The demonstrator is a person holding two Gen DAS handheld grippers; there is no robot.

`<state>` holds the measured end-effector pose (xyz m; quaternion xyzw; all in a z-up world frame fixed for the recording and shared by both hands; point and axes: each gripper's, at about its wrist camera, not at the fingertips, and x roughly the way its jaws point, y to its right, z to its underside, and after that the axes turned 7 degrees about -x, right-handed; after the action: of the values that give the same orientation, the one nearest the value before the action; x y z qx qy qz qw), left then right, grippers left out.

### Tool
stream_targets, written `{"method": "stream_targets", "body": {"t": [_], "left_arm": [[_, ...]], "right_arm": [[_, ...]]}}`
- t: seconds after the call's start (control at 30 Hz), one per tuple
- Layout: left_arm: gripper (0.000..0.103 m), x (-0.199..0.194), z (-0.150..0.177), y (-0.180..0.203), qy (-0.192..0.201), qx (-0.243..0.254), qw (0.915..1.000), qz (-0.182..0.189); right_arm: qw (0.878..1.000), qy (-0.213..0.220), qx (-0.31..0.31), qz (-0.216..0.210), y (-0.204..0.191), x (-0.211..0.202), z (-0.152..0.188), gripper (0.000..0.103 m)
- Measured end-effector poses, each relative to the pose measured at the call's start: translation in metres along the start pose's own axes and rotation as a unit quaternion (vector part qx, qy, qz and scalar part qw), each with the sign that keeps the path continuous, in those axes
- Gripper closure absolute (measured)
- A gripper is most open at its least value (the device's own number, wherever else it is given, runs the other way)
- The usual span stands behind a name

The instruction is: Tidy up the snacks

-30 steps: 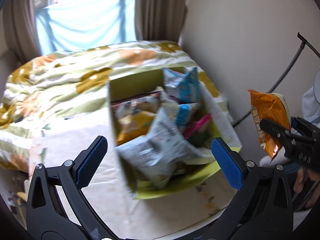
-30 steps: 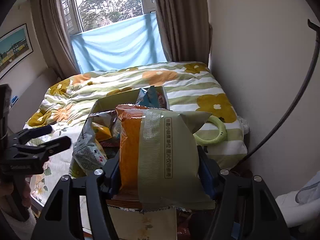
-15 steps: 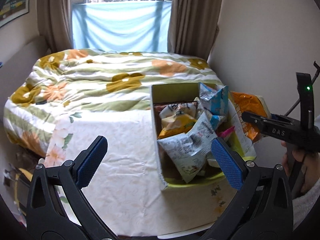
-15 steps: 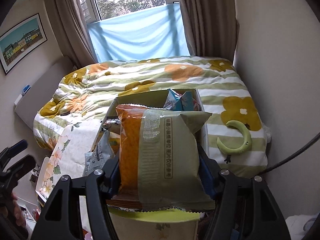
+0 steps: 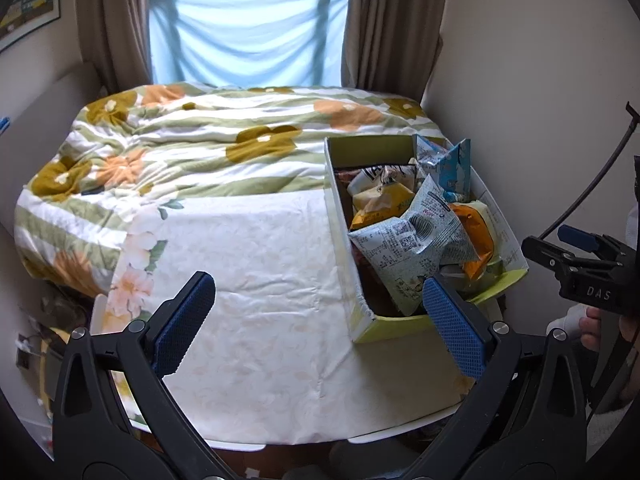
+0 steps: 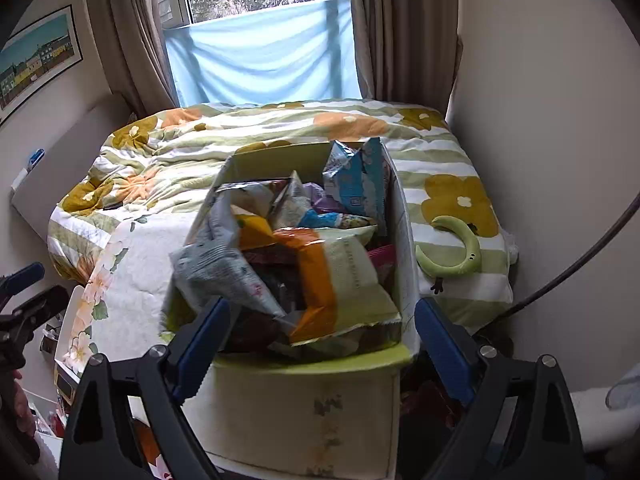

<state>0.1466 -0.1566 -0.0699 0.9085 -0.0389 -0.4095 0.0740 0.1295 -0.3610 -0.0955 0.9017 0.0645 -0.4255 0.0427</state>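
Nearest in the right wrist view, the right gripper [image 6: 322,344] is seen with its jaws spread wide; they have just been opening, and nothing is pressed between the blue pads [image 6: 204,334]. Just beyond them the orange and pale green bag [image 6: 336,280] is lying on top of the pile in the box [image 6: 404,248], apart from both pads. A grey bag [image 6: 216,268] is draped over the box's left wall, and a blue bag [image 6: 356,176] is propped upright at the far end.

In the left wrist view, the left gripper [image 5: 316,322] is held over the white cloth [image 5: 248,272], its jaws wide apart with nothing between them. The box is placed at the cloth's right edge, with the grey bag on top and the orange bag beside it. The right gripper is seen at the right edge, held by a hand [image 5: 596,328].

Beyond the box the flowered quilt [image 6: 168,160] is spread over the bed, with a green crescent toy [image 6: 460,252] lying on it right of the box. Farthest off, a blue sheet [image 6: 264,52] is hung across the window between brown curtains [image 6: 132,40].
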Motion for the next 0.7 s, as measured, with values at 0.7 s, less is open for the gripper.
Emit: {"method": "stream_targets", "body": {"t": [0.7], "left_arm": [[0.000,-0.150,0.013,-0.078,0.128,0.005,0.9913,-0.032]], "right_arm": [[0.990,0.135,-0.014,0.048,-0.138,-0.134,0.015,0.011]]}}
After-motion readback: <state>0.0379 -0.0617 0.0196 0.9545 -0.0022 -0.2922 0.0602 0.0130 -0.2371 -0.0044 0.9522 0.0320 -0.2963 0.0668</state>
